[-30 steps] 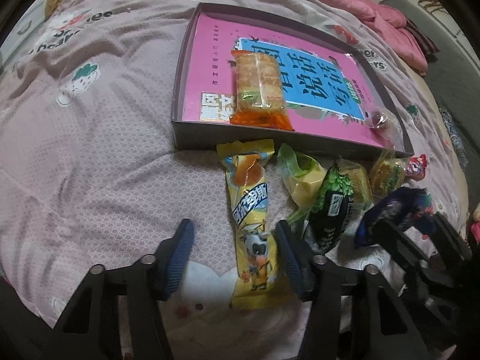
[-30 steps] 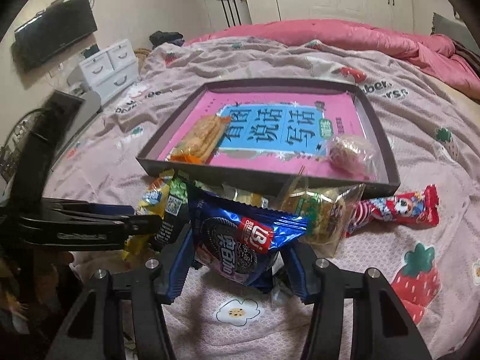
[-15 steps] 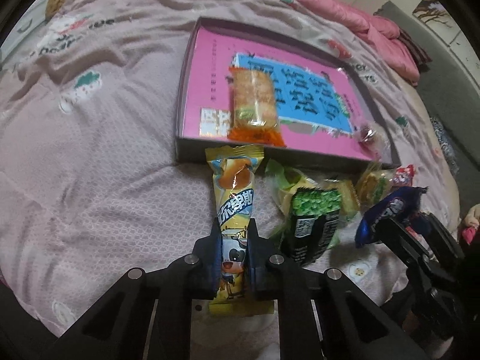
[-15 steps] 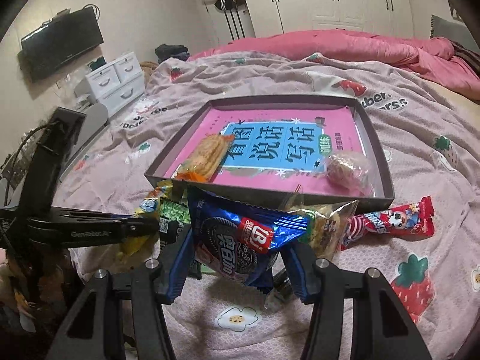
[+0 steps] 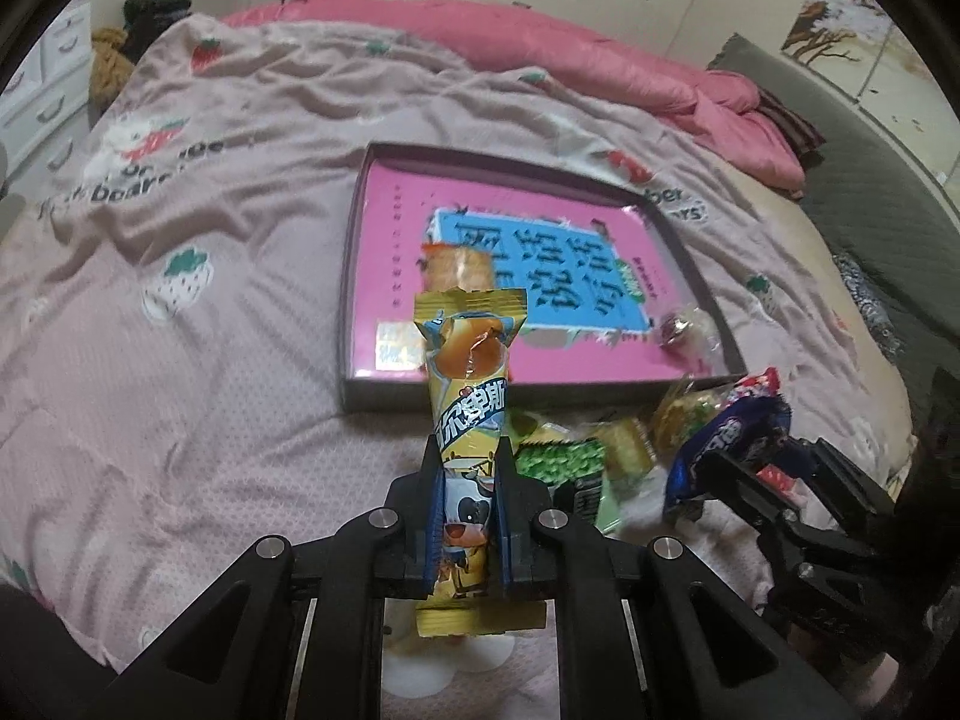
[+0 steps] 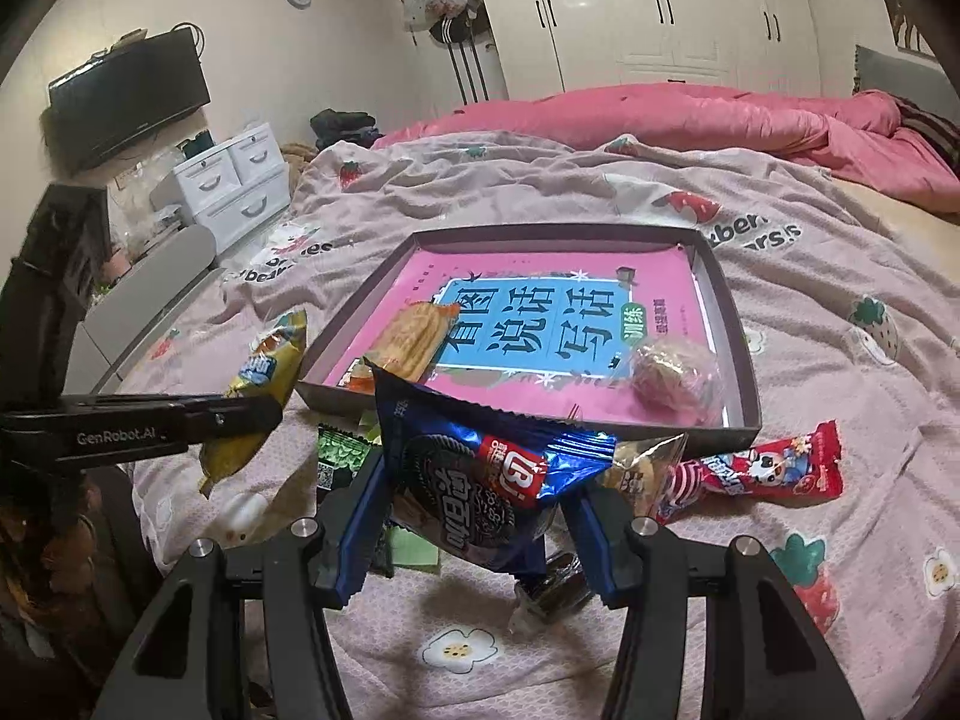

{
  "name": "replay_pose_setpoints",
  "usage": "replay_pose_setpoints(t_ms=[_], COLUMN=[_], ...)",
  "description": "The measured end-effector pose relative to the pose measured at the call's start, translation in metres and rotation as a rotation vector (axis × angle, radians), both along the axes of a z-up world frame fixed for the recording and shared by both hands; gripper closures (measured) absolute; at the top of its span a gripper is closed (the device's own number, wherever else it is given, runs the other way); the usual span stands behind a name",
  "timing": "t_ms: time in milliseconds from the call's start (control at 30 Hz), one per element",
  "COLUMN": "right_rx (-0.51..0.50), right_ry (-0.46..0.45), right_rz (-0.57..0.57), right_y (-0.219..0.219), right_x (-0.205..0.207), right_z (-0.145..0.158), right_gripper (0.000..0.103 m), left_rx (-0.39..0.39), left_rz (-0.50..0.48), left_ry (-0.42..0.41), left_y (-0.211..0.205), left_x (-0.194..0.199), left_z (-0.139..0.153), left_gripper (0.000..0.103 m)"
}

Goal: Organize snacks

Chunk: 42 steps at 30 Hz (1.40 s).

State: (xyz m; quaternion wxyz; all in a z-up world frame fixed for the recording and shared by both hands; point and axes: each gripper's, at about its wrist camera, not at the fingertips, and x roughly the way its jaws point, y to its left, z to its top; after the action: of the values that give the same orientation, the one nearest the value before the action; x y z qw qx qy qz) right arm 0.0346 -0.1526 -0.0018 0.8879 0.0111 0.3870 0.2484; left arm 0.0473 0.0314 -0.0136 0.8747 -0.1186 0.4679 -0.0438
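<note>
Left gripper (image 5: 469,474) is clenched on the yellow snack packet (image 5: 471,396), held clear of the bedspread (image 5: 180,276) just short of the tray (image 5: 354,276). Right gripper (image 6: 474,474) clamps the blue cookie bag (image 6: 480,468). Risk: the slick, limp packet may slip, or its drooping end catch the tray's near wall. Open room remains mid-tray between the orange wafer pack (image 6: 414,336) and the round wrapped sweet (image 6: 669,372)

left gripper (image 5: 468,468): black angular frame, silver round bolts, blue-edged finger pads
right gripper (image 6: 474,498): same black frame, silver bolts, blue finger pads
marking: white "GenRobot.AI" lettering along the left gripper's side
</note>
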Motion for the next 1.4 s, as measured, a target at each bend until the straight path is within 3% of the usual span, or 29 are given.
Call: replay_pose_setpoints(t_ms=[300,1400], right_rx=[0.016,0.102], right_ry=[-0.028,-0.088], right_rz=[-0.021,-0.165], right_y=[-0.009,-0.053], right_x=[0.002,0.033], right_z=[0.007,0.020], right_gripper=[0.047,0.047], left_rx=[-0.007,-0.004], left_rz=[-0.033,-0.063], left_ry=[-0.066,-0.140], left_y=[-0.007,-0.035], left_x=[-0.005,0.033], left_z=[0.013,0.029], left_gripper=[0.089,0.089])
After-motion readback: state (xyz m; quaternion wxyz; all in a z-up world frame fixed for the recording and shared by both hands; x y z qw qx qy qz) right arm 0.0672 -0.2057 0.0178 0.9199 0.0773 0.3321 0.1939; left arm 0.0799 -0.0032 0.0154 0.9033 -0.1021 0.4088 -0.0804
